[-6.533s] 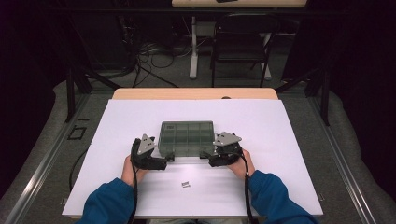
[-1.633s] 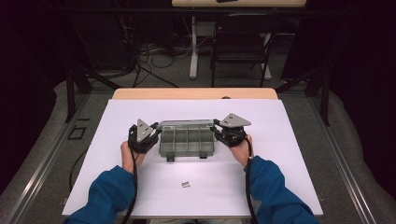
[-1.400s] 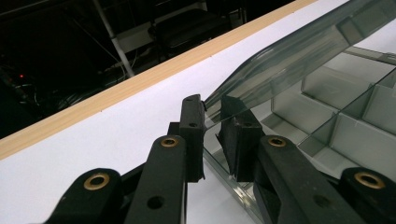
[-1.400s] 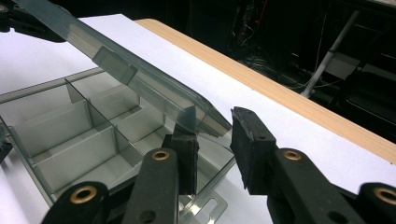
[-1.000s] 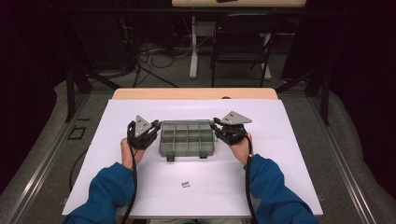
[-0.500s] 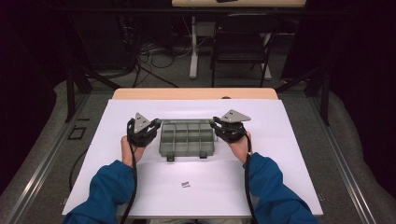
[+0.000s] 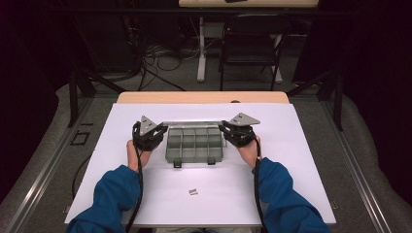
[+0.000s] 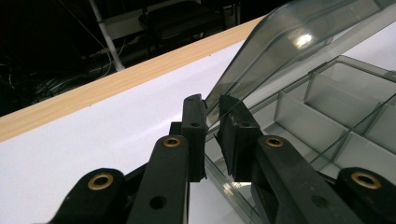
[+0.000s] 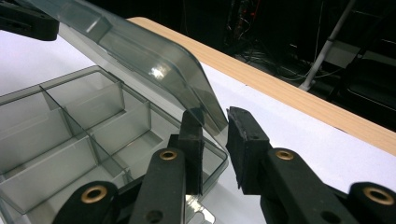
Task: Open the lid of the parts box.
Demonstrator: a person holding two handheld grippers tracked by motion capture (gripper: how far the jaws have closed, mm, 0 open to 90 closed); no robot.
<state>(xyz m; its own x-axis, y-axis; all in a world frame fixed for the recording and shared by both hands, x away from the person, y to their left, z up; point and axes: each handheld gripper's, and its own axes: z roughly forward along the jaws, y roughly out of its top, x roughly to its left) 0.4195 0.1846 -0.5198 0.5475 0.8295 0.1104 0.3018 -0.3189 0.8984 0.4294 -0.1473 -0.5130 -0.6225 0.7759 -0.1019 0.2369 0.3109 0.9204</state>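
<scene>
**Both tools at the lid ends of the open compartment box**

Clear grey compartment box sits on the white tabletop, between the two tools, touching both. Its lid is raised and tilted, hinged along the far edge.

Left tool: at the box's left end. In the left gripper view its jaws straddle the lid's side edge with a narrow gap, pads against or just off the plastic; cannot tell for sure, reads as clamped on the lid. Empty compartments lie just right of the jaws.

Right tool: at the box's right end. In the right gripper view the lid corner stands between the jaws; the jaws have just been closing, a visible gap remains on the outer pad's side, so not clamped.

Small metal piece lies on the tabletop, nearer the person, well apart from both tools. Blue sleeves come in from below.
</scene>
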